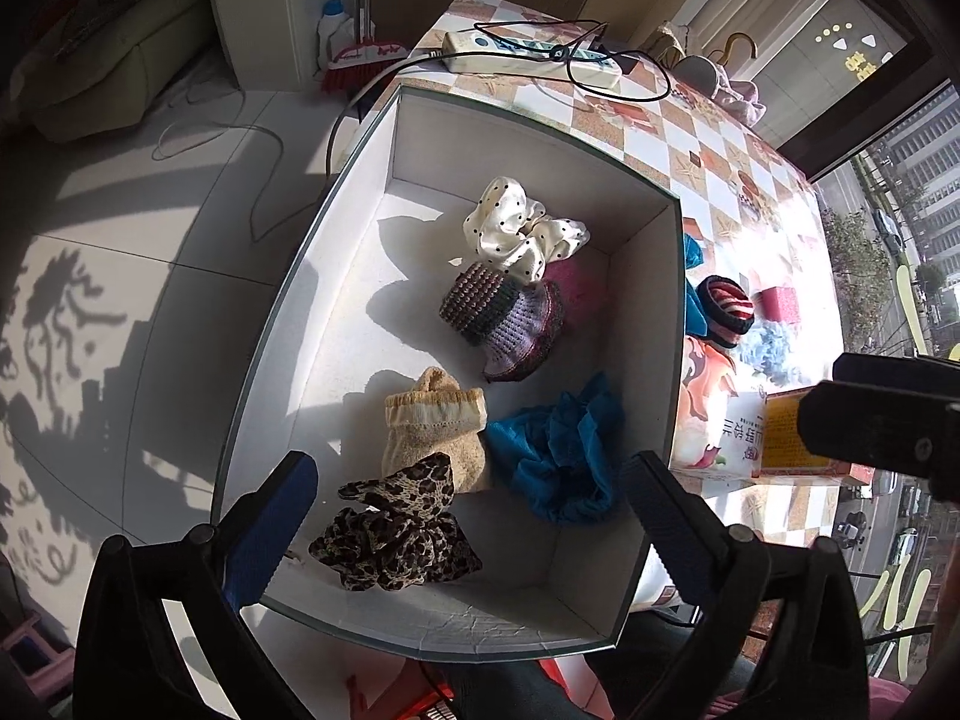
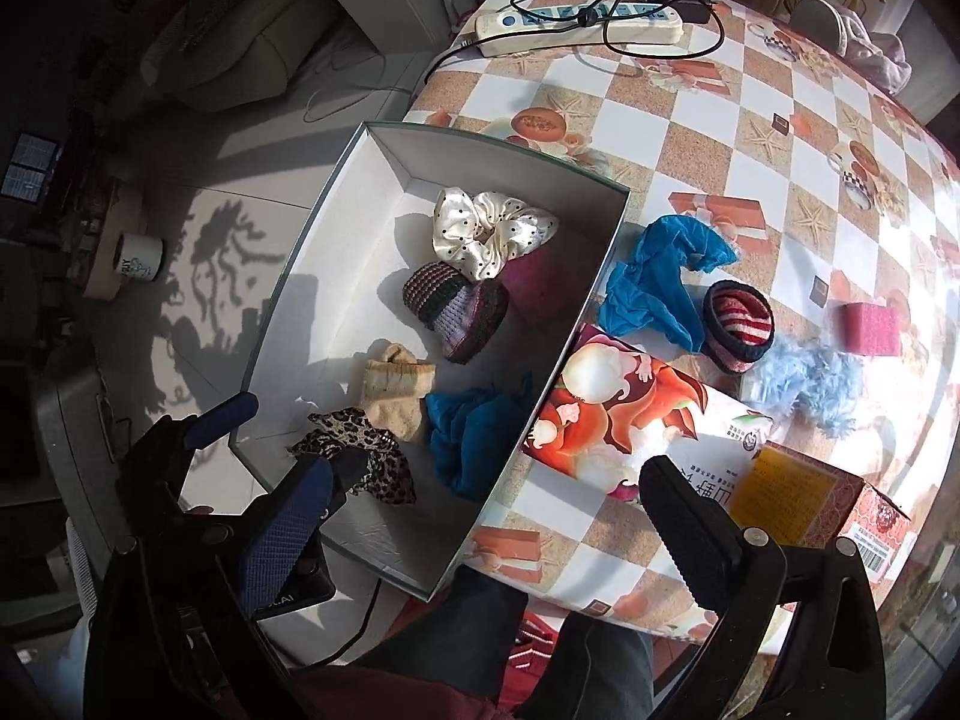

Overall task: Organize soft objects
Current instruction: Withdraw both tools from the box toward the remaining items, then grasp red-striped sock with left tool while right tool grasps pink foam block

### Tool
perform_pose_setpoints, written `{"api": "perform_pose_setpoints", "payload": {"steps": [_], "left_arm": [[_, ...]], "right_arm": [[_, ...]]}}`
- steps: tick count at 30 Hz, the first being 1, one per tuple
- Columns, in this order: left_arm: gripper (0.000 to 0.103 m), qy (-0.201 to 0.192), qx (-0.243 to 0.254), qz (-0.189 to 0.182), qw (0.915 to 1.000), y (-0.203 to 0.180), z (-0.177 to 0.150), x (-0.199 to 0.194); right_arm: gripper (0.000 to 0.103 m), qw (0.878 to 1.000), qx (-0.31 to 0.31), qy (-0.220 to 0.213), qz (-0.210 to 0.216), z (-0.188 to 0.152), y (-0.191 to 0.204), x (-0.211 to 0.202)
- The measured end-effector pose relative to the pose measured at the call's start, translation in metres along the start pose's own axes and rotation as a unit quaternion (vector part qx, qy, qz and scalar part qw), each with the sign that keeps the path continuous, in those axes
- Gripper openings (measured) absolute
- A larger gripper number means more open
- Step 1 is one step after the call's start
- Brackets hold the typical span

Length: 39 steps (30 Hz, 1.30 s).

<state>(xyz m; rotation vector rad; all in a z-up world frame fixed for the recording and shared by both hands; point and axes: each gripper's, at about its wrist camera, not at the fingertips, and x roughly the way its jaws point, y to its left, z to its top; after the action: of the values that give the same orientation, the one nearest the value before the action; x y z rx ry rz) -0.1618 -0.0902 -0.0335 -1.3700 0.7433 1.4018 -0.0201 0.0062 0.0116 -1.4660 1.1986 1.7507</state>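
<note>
Claws: my left claw (image 1: pixel 468 522) and right claw (image 2: pixel 480 516) gape wide, empty | box (image 2: pixel 606 240) gathers soft things | headband (image 2: pixel 738 324) waits beside box on bench (image 2: pixel 750 120)

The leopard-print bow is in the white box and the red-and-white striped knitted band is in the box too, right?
Not quite. The leopard-print fabric bow does lie in the white cardboard box, but the red-and-white striped knitted band is outside it, on the checked tablecloth beside a crumpled blue cloth. The right wrist view shows this plainly.
</note>
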Motion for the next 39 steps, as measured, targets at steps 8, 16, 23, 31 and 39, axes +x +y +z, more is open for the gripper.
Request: {"api": "perform_pose_setpoints", "payload": {"steps": [8, 16, 23, 31, 39], "left_arm": [[0.103, 0.000, 0.096, 0.009, 0.9953, -0.059, 0.027, -0.010], [0.103, 0.026, 0.201, -0.011, 0.9791, -0.161, 0.056, 0.009], [0.103, 0.087, 0.234, 0.001, 0.9684, -0.239, 0.084, 0.071], [0.103, 0.173, 0.219, 0.029, 0.9597, -0.265, 0.103, 0.144], [0.103, 0.203, 0.228, 0.069, 0.9497, -0.273, 0.104, 0.178]], "right_arm": [[0.103, 0.994, 0.101, -0.042, 0.006, 0.000, -0.089, -0.056], [0.103, 0.973, 0.220, -0.063, -0.016, -0.018, -0.206, -0.091], [0.103, 0.959, 0.280, -0.032, -0.008, -0.035, -0.280, -0.070], [0.103, 0.945, 0.318, 0.039, 0.072, -0.023, -0.324, 0.003], [0.103, 0.925, 0.335, 0.106, 0.148, 0.009, -0.339, 0.069]]}}
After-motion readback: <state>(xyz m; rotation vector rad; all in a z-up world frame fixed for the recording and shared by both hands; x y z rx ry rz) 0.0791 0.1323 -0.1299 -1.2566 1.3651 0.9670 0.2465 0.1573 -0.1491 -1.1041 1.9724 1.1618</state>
